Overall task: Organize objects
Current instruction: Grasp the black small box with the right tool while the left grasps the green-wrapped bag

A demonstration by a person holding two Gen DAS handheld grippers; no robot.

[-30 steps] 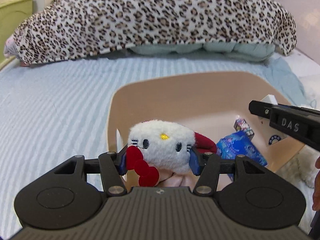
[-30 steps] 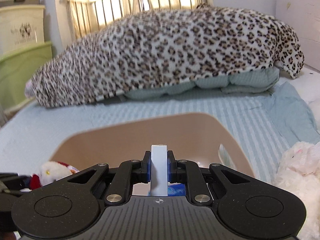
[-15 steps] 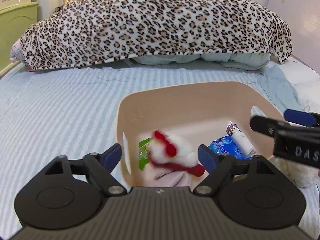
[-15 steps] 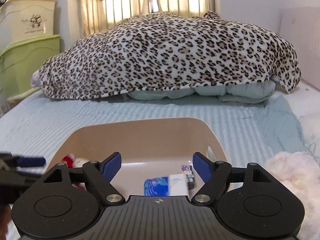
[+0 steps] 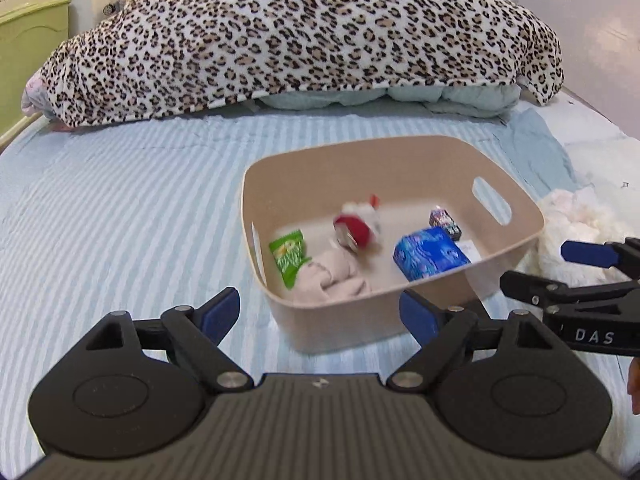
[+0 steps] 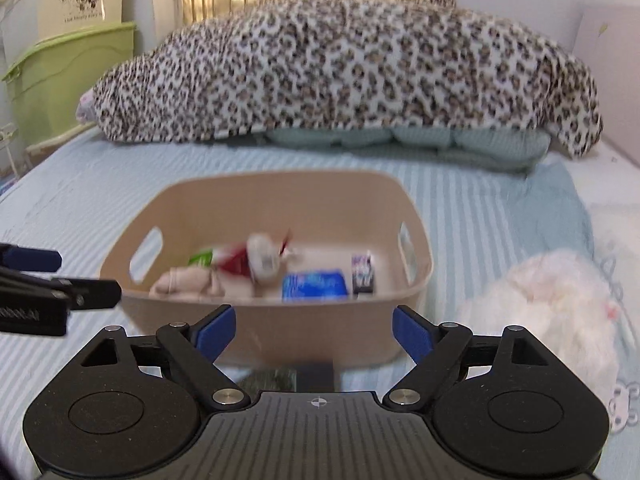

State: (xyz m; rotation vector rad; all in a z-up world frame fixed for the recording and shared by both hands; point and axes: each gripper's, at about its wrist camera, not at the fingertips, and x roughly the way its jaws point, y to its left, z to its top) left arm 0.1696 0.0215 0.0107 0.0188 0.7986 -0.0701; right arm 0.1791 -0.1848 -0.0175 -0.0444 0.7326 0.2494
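Note:
A beige bin (image 5: 516,240) (image 6: 416,280) sits on the striped bed. Inside lie a white and red plush cat (image 5: 358,224) (image 6: 260,258), a green packet (image 5: 290,256), a pinkish cloth (image 5: 332,278) (image 6: 188,282), a blue pack (image 5: 430,254) (image 6: 314,286) and a small patterned box (image 5: 444,222) (image 6: 363,274). My left gripper (image 5: 320,314) is open and empty, in front of the bin's near wall. My right gripper (image 6: 314,330) is open and empty, just short of the bin's near wall. Each gripper shows at the edge of the other's view.
A fluffy white plush (image 6: 548,312) (image 5: 576,228) lies on the bed right of the bin. A leopard-print blanket (image 5: 304,36) covers pale pillows at the head. Green storage boxes (image 6: 68,80) stand beside the bed on the left. A dark flat object (image 6: 288,378) lies under my right gripper.
My left gripper opened and dropped the plush cat into the bin. My right gripper opened and let go of the white box. Both grippers pulled back from the bin.

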